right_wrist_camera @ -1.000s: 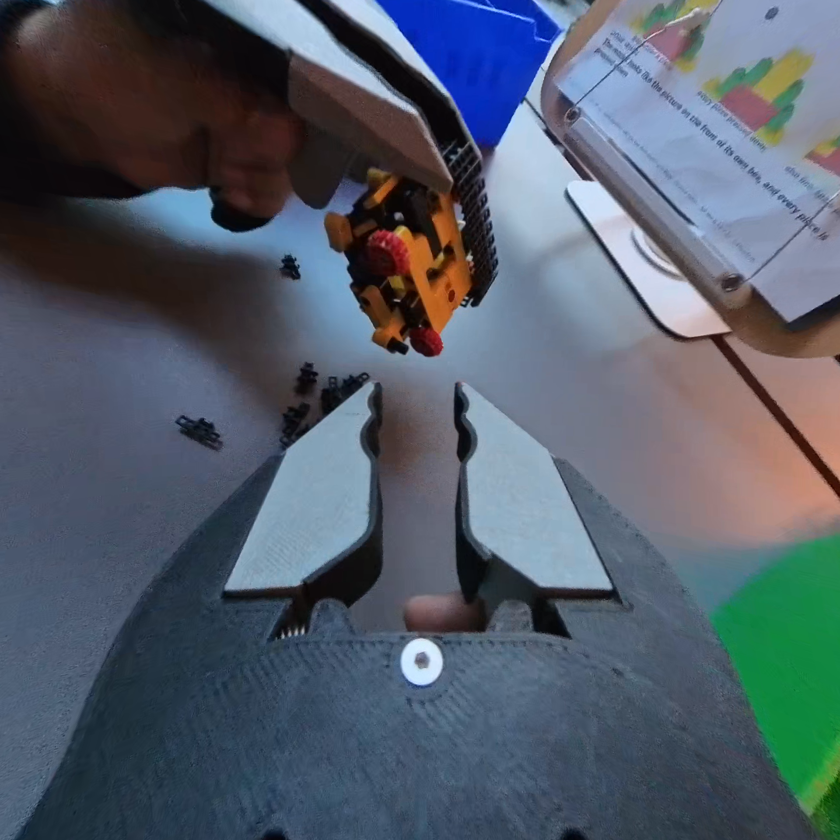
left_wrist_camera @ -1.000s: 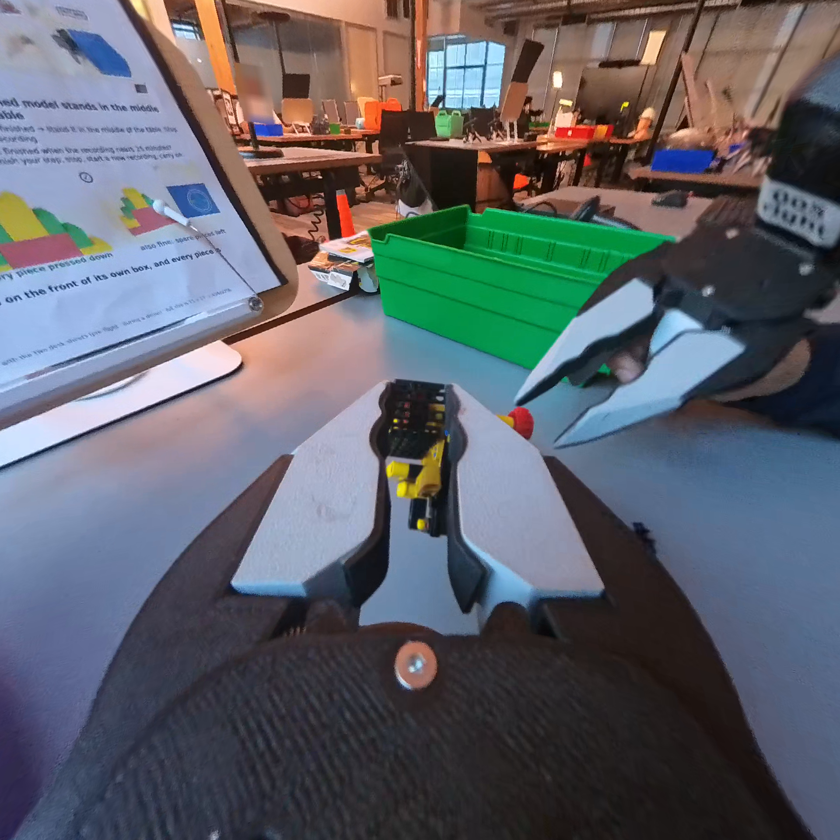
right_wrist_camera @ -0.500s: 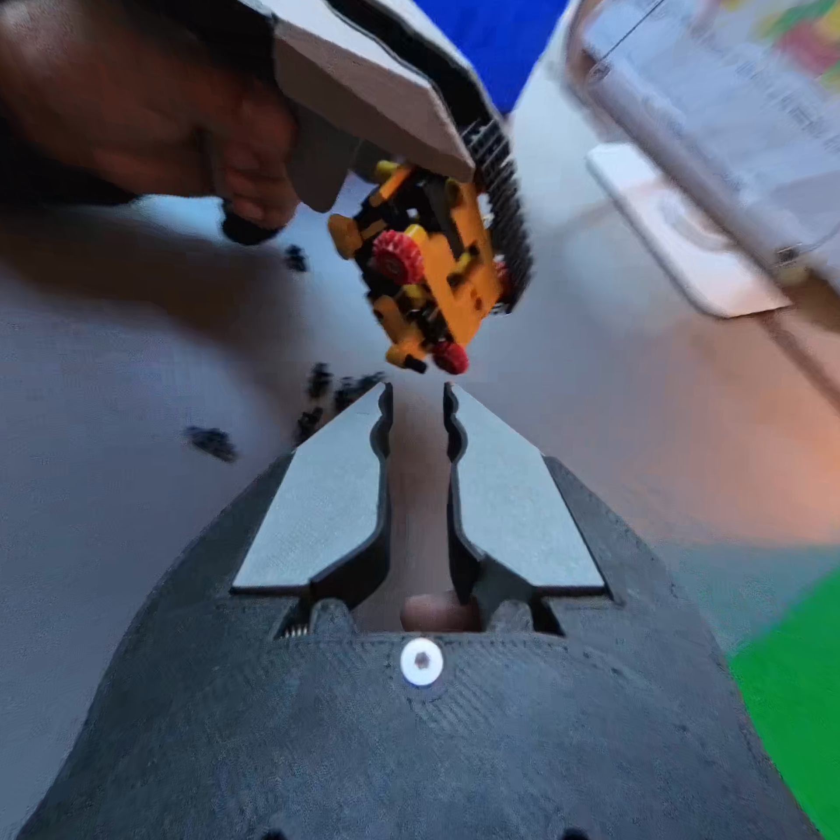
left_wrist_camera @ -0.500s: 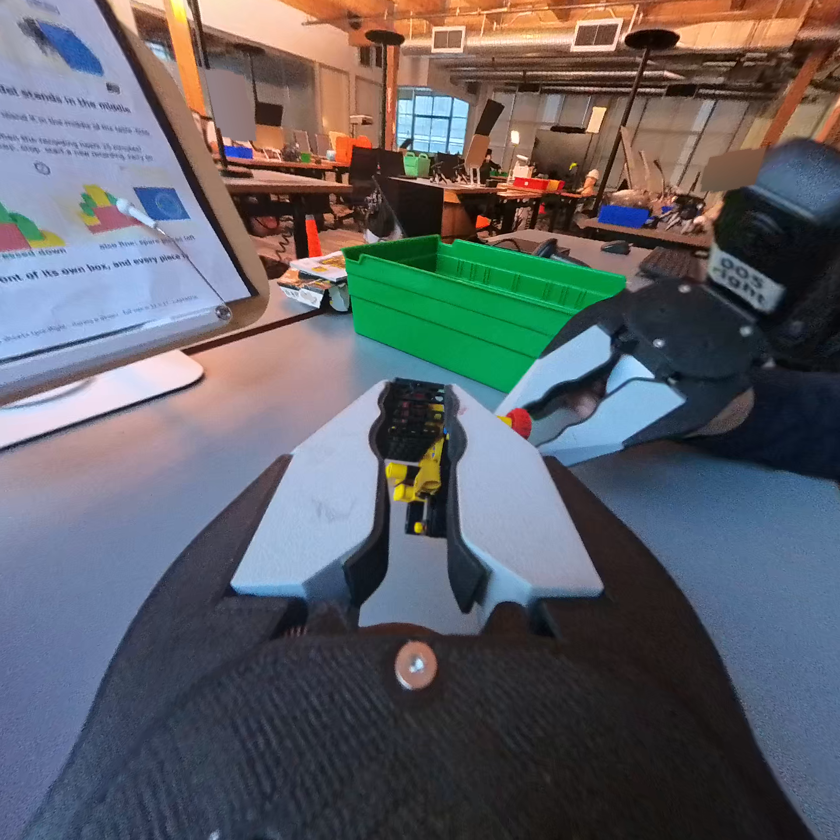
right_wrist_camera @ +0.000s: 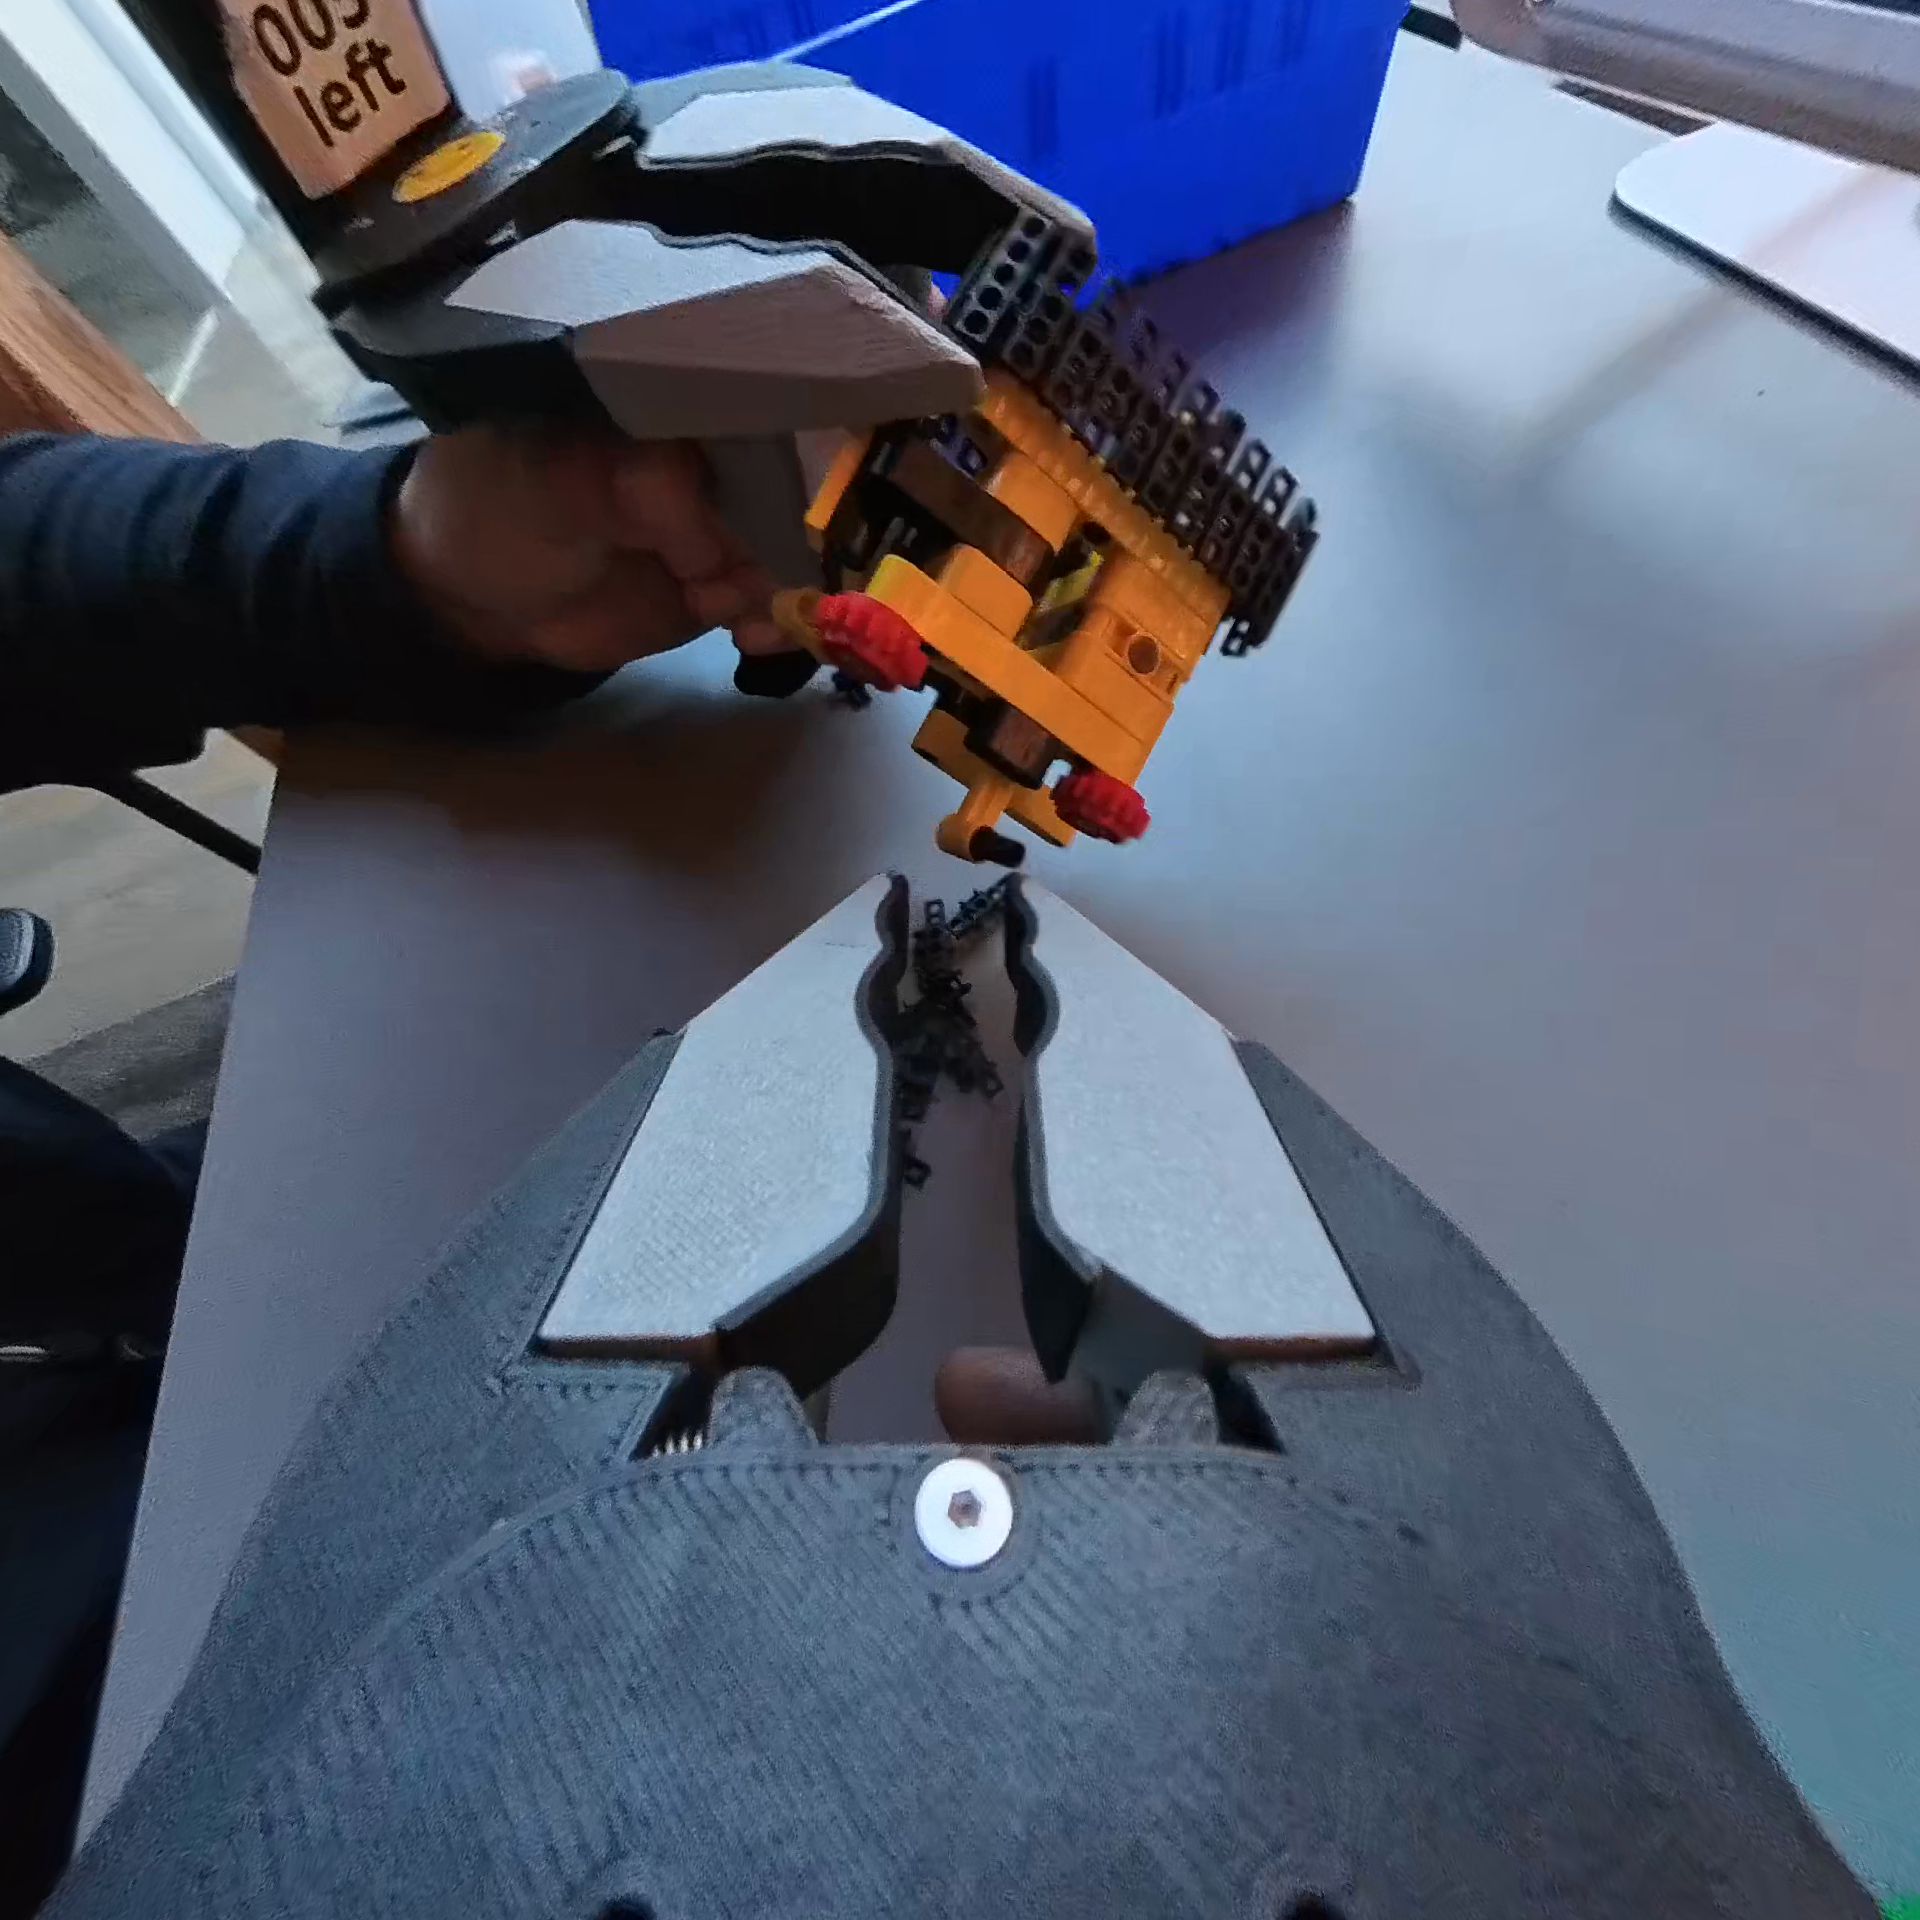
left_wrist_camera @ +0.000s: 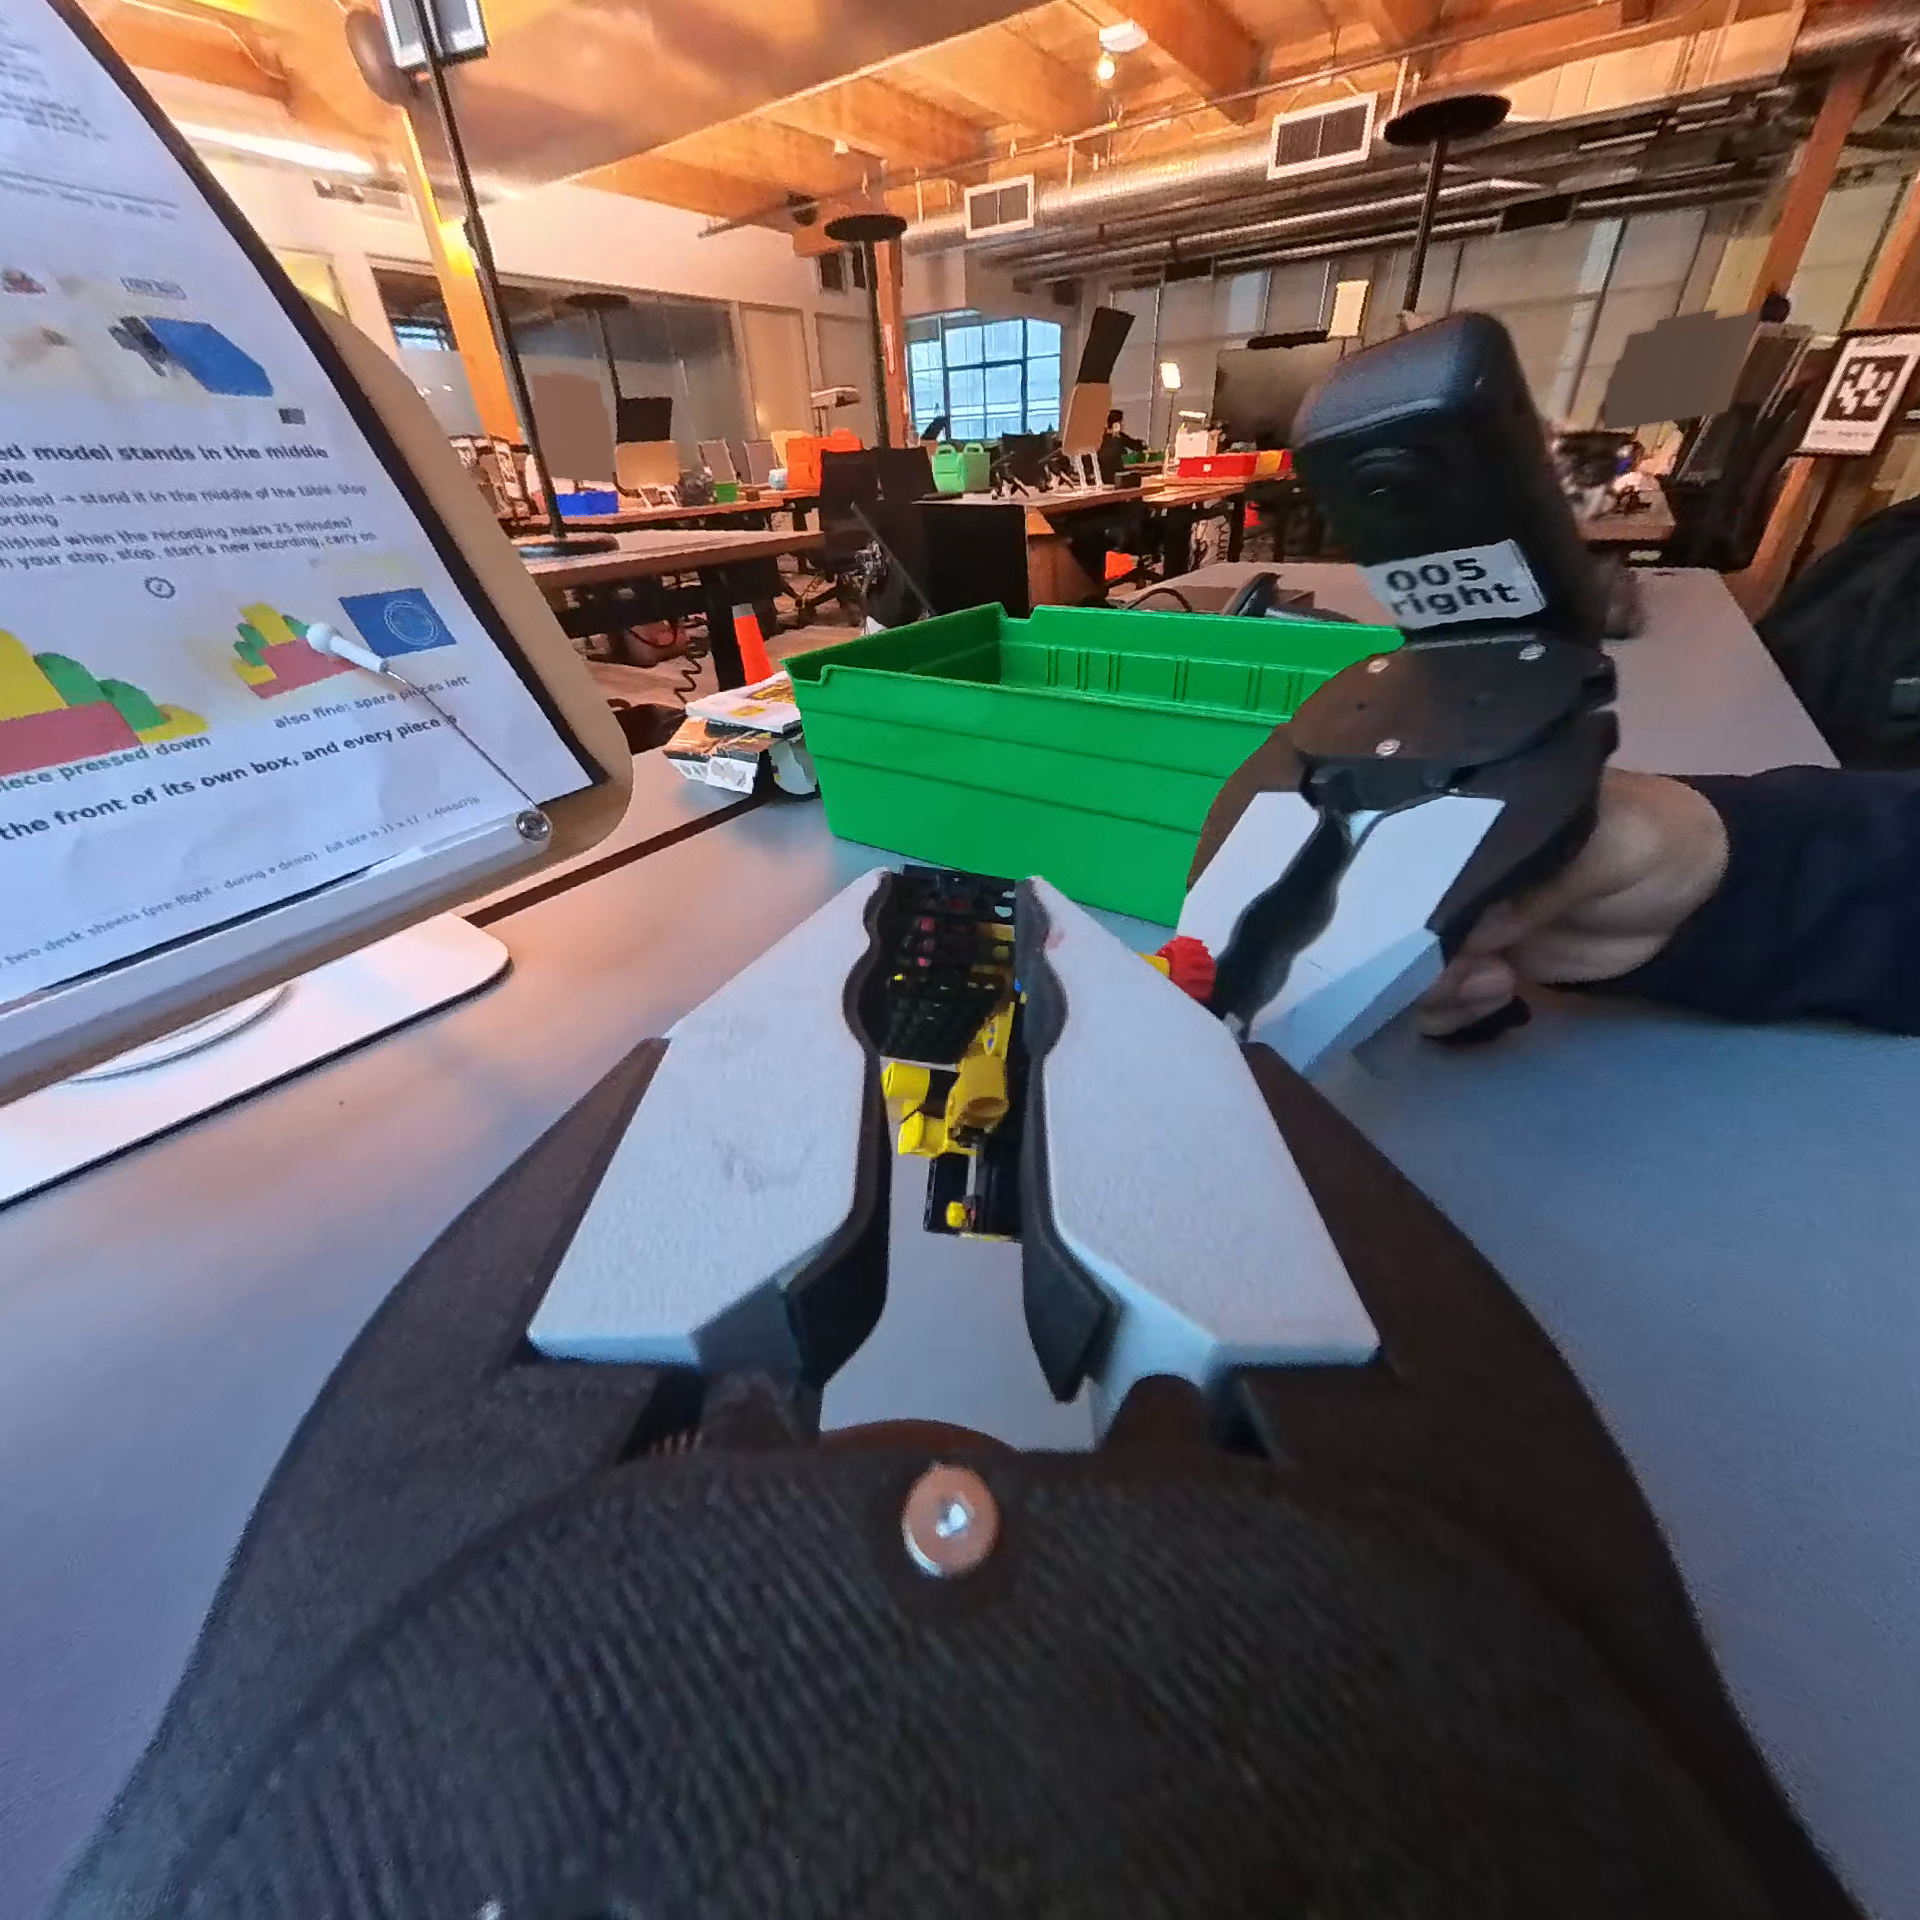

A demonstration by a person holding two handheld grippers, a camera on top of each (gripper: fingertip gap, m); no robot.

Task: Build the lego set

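While the lego model hangs clear of the table, the scene reads as follows.

Left gripper [left_wrist_camera: 951,914]: clenched on the lego model [right_wrist_camera: 1049,582], which sits wedged between its two grey fingers; in the right wrist view this gripper [right_wrist_camera: 894,416] enters from 10 o'clock, with a hand [right_wrist_camera: 551,551] wrapped around its grip.

Lego model: a yellow-orange body with a row of black holed beams along its far side and two red gear wheels [right_wrist_camera: 871,627] on the near side; it is tilted, its lower end pointing toward 6 o'clock, lifted off the grey table [right_wrist_camera: 1507,727].

Right gripper [right_wrist_camera: 954,894]: jaws drawn close together with a narrow gap; black chain links [right_wrist_camera: 940,1023] show in that gap, but whether the fingers pinch them or the links merely lie on the table beneath cannot be told.

Right gripper in the left wrist view [left_wrist_camera: 1226,997]: at 2 o'clock from the left gripper's tips, its tips just beside a red gear [left_wrist_camera: 1187,964] of the model.

Green bin [left_wrist_camera: 1018,769]: on the table at 12 o'clock behind the grippers in the left wrist view.

Blue bin [right_wrist_camera: 1091,104]: at 12 o'clock in the right wrist view, behind the model.

Instruction sheet [left_wrist_camera: 208,623]: on a tilted stand at 10 o'clock in the left wrist view.
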